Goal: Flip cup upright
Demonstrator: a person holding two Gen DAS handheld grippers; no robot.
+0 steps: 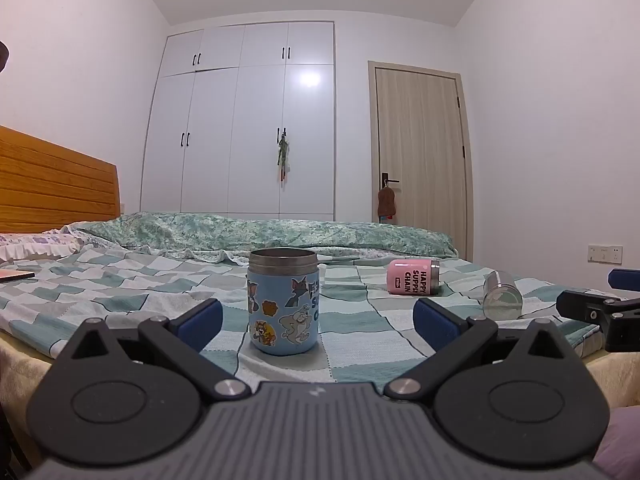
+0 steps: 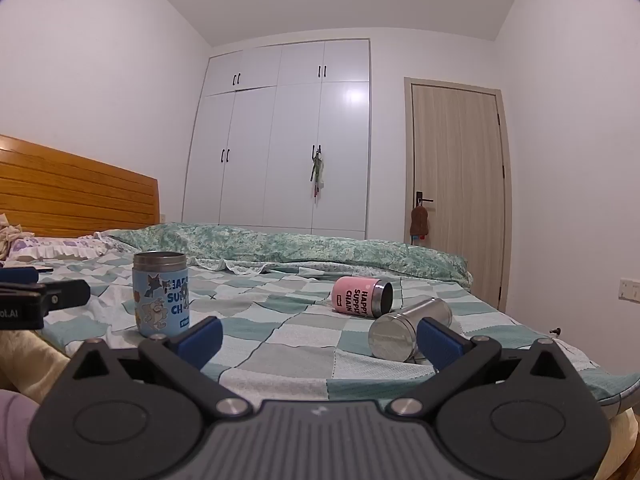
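A blue cartoon cup [image 1: 283, 303] stands upright on the checkered bedspread, open end up; it also shows in the right wrist view [image 2: 161, 294]. A pink cup [image 1: 412, 277] lies on its side further right; its open mouth shows in the right wrist view [image 2: 362, 295]. A bare steel cup [image 1: 501, 295] lies on its side too, its base facing the right wrist camera [image 2: 408, 328]. My left gripper [image 1: 318, 320] is open and empty, just in front of the blue cup. My right gripper [image 2: 320, 338] is open and empty, its right finger next to the steel cup.
The checkered bedspread [image 2: 280, 344] covers the bed, with a rumpled green duvet [image 1: 280, 234] behind the cups. A wooden headboard [image 1: 52, 184] is at the left. A white wardrobe [image 1: 240, 120] and a door [image 1: 420, 140] stand at the back.
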